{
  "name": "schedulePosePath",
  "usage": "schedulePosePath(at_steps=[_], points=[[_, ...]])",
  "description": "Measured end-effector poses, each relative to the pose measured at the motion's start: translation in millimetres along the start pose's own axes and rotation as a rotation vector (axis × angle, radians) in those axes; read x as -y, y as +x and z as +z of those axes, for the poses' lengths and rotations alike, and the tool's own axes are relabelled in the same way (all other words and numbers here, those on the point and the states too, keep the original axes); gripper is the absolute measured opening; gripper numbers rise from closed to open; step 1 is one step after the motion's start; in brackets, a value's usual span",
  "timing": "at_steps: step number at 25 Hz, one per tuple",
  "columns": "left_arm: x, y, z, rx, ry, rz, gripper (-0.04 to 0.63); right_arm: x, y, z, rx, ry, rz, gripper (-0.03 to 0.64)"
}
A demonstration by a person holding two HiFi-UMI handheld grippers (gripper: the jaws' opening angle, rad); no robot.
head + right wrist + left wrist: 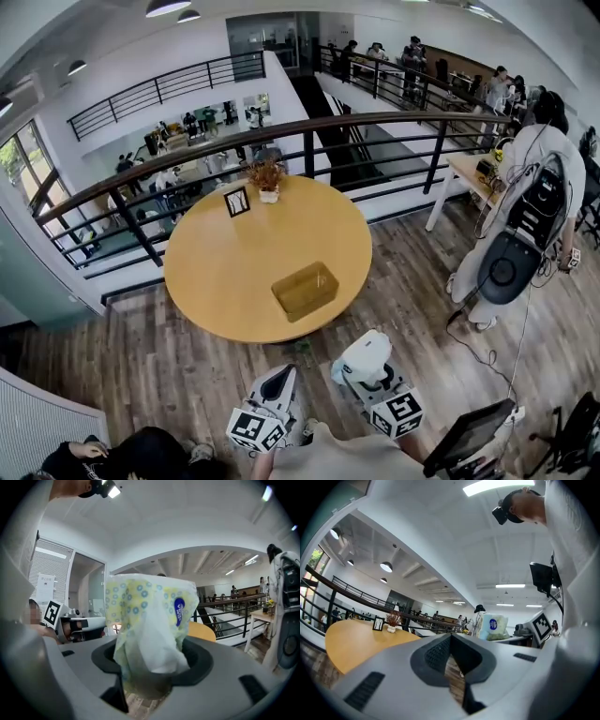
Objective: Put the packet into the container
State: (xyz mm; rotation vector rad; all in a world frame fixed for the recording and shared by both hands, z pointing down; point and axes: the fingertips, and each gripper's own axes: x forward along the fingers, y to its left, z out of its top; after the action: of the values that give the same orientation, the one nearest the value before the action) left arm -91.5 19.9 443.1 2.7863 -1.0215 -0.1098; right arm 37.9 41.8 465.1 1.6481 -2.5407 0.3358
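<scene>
Yellow-dotted packet (151,613) clamped in right hand-held gripper (151,670).

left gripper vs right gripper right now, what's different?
The right gripper is clamped on the packet; the left gripper holds nothing. The right gripper's jaws stand apart around the packet; the left gripper's jaws meet at the tips. Shared: in the head view, both hang over the floor, short of the table.

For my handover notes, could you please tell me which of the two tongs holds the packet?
The right tongs, clamped on the dotted packet; the left tongs are shut and hold nothing.
</scene>
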Motion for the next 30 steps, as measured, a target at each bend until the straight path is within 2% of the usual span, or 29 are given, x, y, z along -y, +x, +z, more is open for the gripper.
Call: schedulePosePath(at_steps=[5,14,22,30], points=[[-31,8,-14,0.002,-0.031,0.007,0.005,0,31,-7,-0.002,0.002,-0.005,0.256],[-44,29,-17,-0.009,-0.043,-0.024,0.005,20,48,-4,-0.009,0.006,-0.044,0.256],[-87,74,-7,-0.018,-0.032,0.020,0.005,54,108,11,-0.004,0.015,-0.007,0.256],[-142,131,30,0.002,0.000,0.089,0.005,102,171,49,0.009,0.019,0.034,0.256]])
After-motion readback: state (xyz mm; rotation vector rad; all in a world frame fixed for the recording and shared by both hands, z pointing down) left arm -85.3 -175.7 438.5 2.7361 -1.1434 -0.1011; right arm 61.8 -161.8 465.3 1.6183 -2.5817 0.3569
